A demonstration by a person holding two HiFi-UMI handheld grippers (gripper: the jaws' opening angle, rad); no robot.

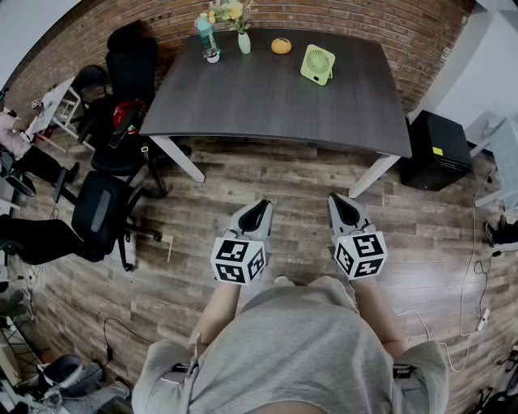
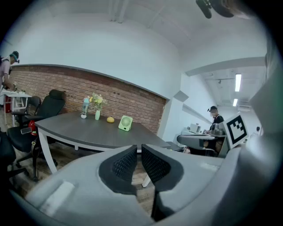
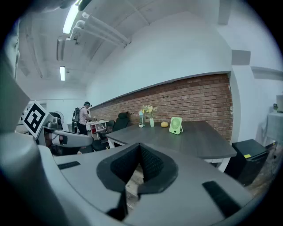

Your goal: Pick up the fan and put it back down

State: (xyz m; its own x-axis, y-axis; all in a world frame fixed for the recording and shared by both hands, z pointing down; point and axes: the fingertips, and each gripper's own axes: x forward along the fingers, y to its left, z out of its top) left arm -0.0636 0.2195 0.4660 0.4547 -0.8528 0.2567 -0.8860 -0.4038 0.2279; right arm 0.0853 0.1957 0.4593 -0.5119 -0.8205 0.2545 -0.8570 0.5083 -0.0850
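A small, square, light-green plastic desk fan (image 1: 317,65) stands upright on the dark grey rectangular table (image 1: 267,105). It is near the table's far edge and right of the middle, well short of the far right corner. To its left along that far edge lies a round orange fruit (image 1: 281,46), apart from the fan. Further left is a slim white vase of yellow flowers (image 1: 244,39), then a pale blue bottle (image 1: 205,31) with a small white cup-like object (image 1: 212,56) just beside it. These sit toward the far left corner, against the red brick wall (image 1: 340,18). The rest of the tabletop is bare. The person stands back from the near edge on the wood-plank floor (image 1: 267,174) and holds both tools low and well apart from the table. Neither touches the fan. The left gripper (image 1: 265,204) seems closed with nothing in it, though its own view shows a thin slit between the black ribbed pads (image 2: 121,164), so I cannot be sure the tips meet. The right gripper (image 1: 333,198) has its jaw tips pressed together and is also empty. Black office chairs (image 1: 129,61) crowd the table's left end. A black box-shaped cabinet (image 1: 437,149) sits on the floor by the near right corner.
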